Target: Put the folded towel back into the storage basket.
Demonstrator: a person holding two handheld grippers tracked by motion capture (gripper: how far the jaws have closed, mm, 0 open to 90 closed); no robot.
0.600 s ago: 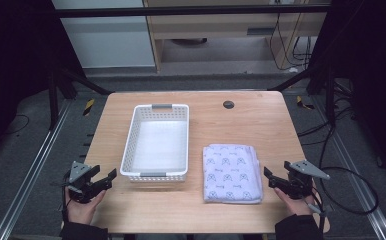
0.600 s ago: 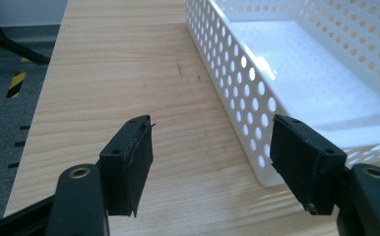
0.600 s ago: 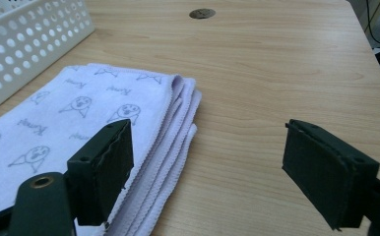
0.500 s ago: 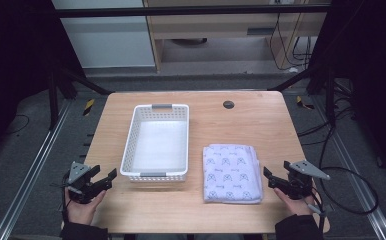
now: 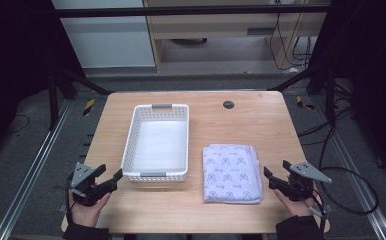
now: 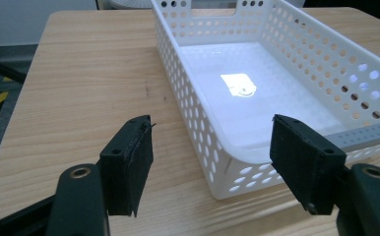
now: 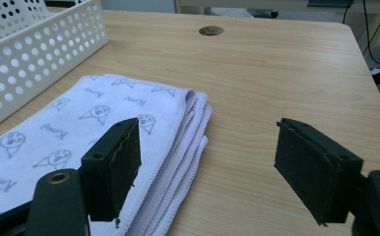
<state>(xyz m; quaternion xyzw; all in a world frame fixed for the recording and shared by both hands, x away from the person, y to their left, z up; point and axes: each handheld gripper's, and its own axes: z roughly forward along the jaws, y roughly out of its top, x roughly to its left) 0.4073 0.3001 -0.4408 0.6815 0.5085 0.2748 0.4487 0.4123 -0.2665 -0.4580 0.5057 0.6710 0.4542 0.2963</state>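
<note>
A white perforated basket (image 5: 157, 142) stands empty on the wooden table (image 5: 246, 120), left of centre. A folded lilac towel (image 5: 231, 172) printed with small faces lies flat to its right. My left gripper (image 5: 110, 177) rests at the table's front left, open and empty, its jaws pointing at the basket's (image 6: 257, 103) near corner. At the front right my right gripper (image 5: 269, 178) is open too, just off the towel's (image 7: 84, 142) right edge. In the right gripper view the towel's stacked hem lies below the left jaw, untouched.
A small dark round grommet (image 5: 228, 104) sits in the tabletop near the far edge, also seen as the grommet (image 7: 211, 30) in the right gripper view. Metal frame rails and cables run on the floor at both sides of the table.
</note>
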